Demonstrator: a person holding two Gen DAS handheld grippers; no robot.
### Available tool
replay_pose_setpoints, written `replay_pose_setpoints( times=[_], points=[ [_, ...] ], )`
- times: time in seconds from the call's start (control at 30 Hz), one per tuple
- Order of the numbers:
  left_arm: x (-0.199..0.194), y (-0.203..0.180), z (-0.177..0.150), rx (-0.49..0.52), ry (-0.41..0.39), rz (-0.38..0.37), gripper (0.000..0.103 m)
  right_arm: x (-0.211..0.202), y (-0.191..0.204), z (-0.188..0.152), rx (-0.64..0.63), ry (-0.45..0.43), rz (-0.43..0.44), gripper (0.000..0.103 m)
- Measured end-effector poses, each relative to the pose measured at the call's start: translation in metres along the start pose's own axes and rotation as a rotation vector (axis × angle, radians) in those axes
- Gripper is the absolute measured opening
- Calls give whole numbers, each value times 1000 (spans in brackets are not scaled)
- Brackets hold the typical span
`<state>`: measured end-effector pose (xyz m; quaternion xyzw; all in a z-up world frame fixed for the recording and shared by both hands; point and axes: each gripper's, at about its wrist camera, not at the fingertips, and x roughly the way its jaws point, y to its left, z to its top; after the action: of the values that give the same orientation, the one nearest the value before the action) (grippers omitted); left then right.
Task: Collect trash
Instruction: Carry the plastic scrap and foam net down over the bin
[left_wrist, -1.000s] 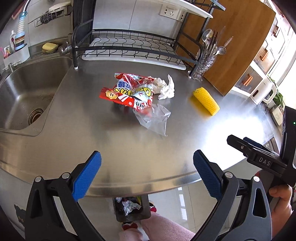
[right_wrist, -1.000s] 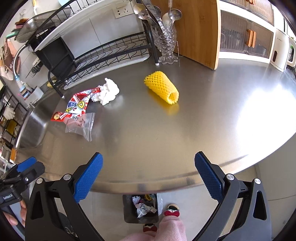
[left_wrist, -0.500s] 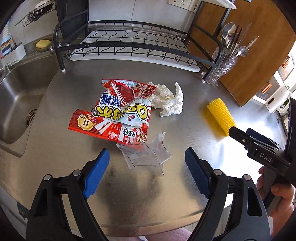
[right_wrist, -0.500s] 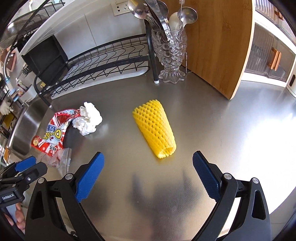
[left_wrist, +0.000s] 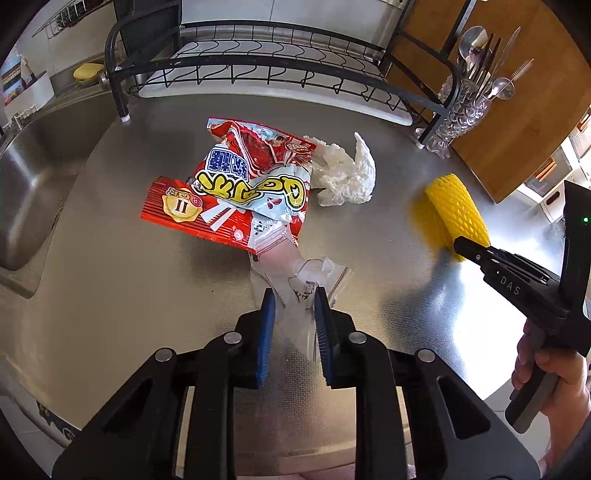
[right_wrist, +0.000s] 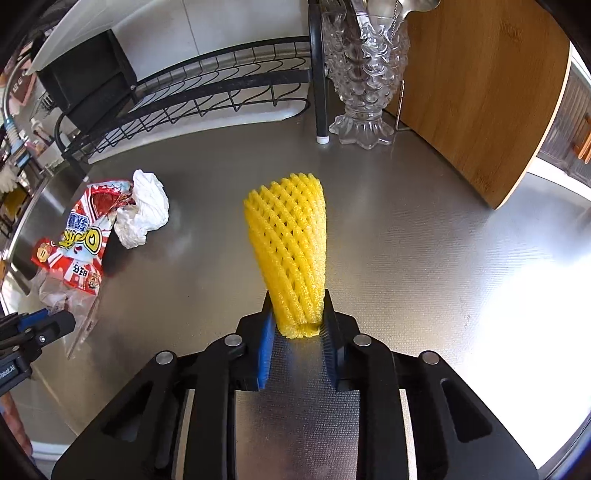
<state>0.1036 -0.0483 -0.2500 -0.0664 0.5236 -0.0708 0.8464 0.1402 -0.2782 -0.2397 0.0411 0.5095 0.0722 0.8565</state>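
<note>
Stainless steel counter (left_wrist: 110, 295) carries the trash: a red snack wrapper (left_wrist: 236, 192) left, crumpled tissue (left_wrist: 343, 173) beside it. The right gripper (right_wrist: 297, 328) clamps the yellow foam net (right_wrist: 290, 243); the left gripper (left_wrist: 293, 317) pinches the near clear plastic bag (left_wrist: 306, 284).

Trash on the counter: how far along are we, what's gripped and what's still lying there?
Nothing looks cleared yet. Left gripper pinches the clear plastic bag; right gripper pinches the yellow foam net. The red snack wrapper and crumpled tissue still lie on the counter.
</note>
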Motion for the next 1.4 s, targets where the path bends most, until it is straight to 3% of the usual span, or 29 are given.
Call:
replay_pose_setpoints(
  times=[0.23, 0.53, 0.9, 1.13, 1.4],
  points=[
    [-6, -6, -8, 51, -17, -41, 0, -18, 8, -13, -18, -25, 51, 14],
    [-48, 0, -45, 138, -64, -97, 0, -60, 43, -53, 27, -66, 79, 14],
    [-109, 40, -129, 162, -80, -107, 0, -105, 109, -128, 39, -97, 100, 14],
    [-111, 61, -191, 130, -18, -106, 0, -114, 140, -185, -2, -32, 102, 14],
    [-70, 87, -241, 65, 100, -94, 0, -74, 152, -239, -6, 125, 107, 14]
  ],
)
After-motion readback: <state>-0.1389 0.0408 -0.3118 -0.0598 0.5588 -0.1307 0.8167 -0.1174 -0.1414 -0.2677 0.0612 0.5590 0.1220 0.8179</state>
